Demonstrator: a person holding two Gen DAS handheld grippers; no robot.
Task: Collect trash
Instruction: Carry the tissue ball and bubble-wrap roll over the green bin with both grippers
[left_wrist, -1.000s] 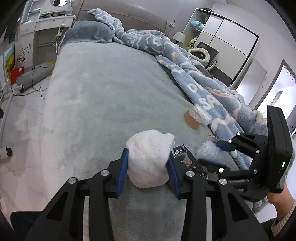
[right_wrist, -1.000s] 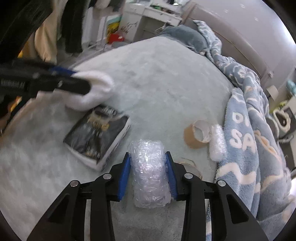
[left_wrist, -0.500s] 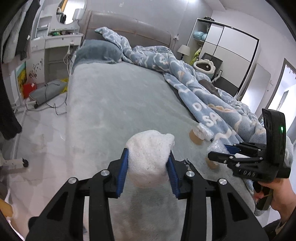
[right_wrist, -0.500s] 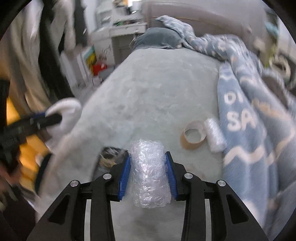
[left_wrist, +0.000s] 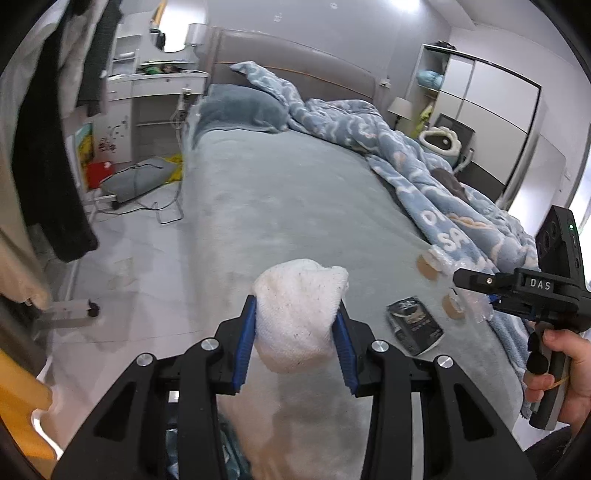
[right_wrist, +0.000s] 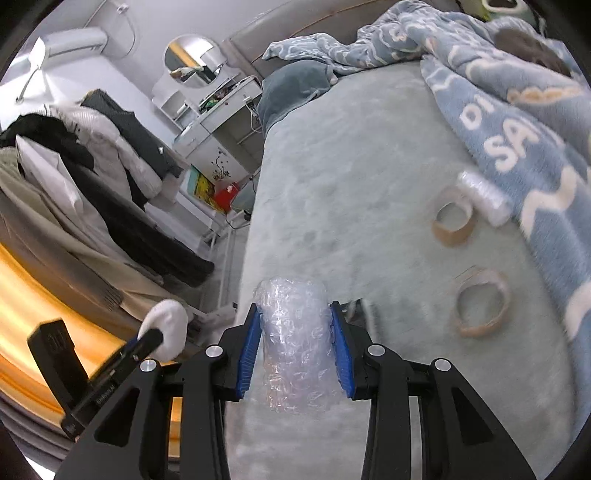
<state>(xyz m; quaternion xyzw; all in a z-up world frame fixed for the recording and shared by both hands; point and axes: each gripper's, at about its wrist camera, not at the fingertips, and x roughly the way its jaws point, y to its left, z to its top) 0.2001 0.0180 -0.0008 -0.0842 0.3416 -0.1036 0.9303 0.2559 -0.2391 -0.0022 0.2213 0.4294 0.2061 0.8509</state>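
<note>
1. Above the near end of the bed, the left gripper has its jaws clamped on a white wad that looks like a crumpled tissue or cloth. The wad sits squarely between the blue pads, bulging out past the tips and hanging a little below them.

2. Over the same grey bedspread, the right gripper has its jaws clamped on a roll of bubble wrap, which stands upright between the pads and fills the gap from side to side. In the left wrist view a person's hand holds this gripper by its handle, at the right edge.

3. Both pieces are pinched across the middle, probably because they are soft and light: a squeeze at the centre keeps them from slipping while being carried (no bin shows in either view, so I cannot tell where they are headed).

4. More trash lies on the bed, well clear of both sets of jaws: a dark flat packet beside the left gripper, two cardboard tape rings, and a clear plastic roll touching the edge of the blue blanket.

5. My judgement: with both grippers full, these leftovers wait until the present load is dropped off.
</note>
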